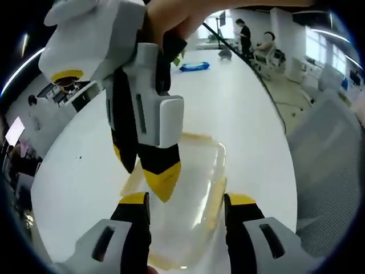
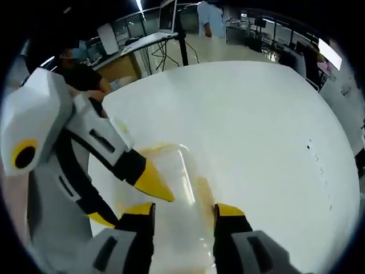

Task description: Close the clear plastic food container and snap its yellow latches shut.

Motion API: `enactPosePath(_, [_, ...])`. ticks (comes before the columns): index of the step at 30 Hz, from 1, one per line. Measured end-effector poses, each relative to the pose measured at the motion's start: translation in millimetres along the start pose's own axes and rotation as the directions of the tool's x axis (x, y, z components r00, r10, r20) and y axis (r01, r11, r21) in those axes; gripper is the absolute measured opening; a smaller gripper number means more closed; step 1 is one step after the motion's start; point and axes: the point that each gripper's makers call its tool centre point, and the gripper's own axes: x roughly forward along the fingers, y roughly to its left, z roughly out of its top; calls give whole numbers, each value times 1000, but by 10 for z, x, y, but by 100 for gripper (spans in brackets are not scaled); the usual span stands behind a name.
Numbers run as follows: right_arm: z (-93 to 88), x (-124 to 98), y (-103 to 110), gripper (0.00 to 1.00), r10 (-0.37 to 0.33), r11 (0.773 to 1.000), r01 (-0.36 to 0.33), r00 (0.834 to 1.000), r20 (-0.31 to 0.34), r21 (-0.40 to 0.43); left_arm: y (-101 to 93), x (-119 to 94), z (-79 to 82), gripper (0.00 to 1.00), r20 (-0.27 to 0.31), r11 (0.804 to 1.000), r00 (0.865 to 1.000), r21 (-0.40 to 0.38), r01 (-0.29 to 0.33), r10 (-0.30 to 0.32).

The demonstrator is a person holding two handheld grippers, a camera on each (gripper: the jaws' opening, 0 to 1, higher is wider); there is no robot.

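Your left tool (image 1: 185,208) meets the right tool (image 1: 154,177) directly ahead, over the clear plastic food container (image 1: 197,171). The white round bench (image 2: 256,125) beyond lies open on your right-hand side.

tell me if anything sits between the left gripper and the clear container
Nothing foreign does. In the left gripper view the left gripper has its open jaws astride the clear container on the white table. The right gripper comes down from above with its yellow tips over the container lid, crowding that same spot.
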Motion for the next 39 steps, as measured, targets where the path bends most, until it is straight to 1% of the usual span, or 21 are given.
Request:
enactPosePath(2, [-1,6,-8,38,5,1000,-5,1000,-15,-2,1,4,-6,49,-2,1000,1000,2,-1,1])
enactPosePath(4, [0,16,-7,38,15,1000,-16,999,-31,-25,3,6,-6,49,-2,1000,1000,0,1,-1])
enactPosePath(7, [7,28,-5,37,26,999,-28,997,-71,-38,13,13,-3,48,-5,1000,1000,0,9,-9])
enactPosePath(9, [8,37,-7,37,29,998,-34,995,-101,-50,16,17,2,48,-22,1000,1000,-12,12,-12])
enactPosePath(11, [14,46,-9,36,34,998,-41,992,-118,-56,14,25,3,48,-44,1000,999,-8,13,-13])
enactPosePath(14, [19,51,-24,34,49,996,-57,989,-137,-62,12,15,-2,47,-49,1000,999,-9,20,-20])
enactPosePath(18, [16,69,-30,33,92,993,-102,985,-148,-60,10,2,-10,47,-37,1000,999,-16,19,-19])
enactPosePath(21, [11,70,-19,33,105,991,-116,982,-157,-61,5,4,-14,47,-32,1000,999,-15,11,-12])
enactPosePath(23, [6,72,-23,33,122,990,-132,980,-159,-56,2,7,-21,47,-28,1000,1000,-10,2,-2])
enactPosePath(26, [-4,91,-34,33,159,985,-166,975,-152,-34,10,-4,-28,47,-10,1000,1000,-13,5,-6])
enactPosePath(29, [-14,104,-27,33,189,980,-196,968,-163,-30,7,8,-22,47,-12,1000,1000,-14,6,-6])
enactPosePath(31, [-21,111,-31,33,215,975,-220,964,-158,-13,8,11,-24,47,-12,1000,1000,-13,3,-3])
enactPosePath(38, [-30,109,-6,33,250,967,-255,956,-152,-13,4,14,-25,48,13,1000,1000,-5,-5,6])
enactPosePath(39, [-34,108,-1,31,259,964,-264,954,-150,-14,6,18,-22,47,13,1000,1000,-3,-4,4])
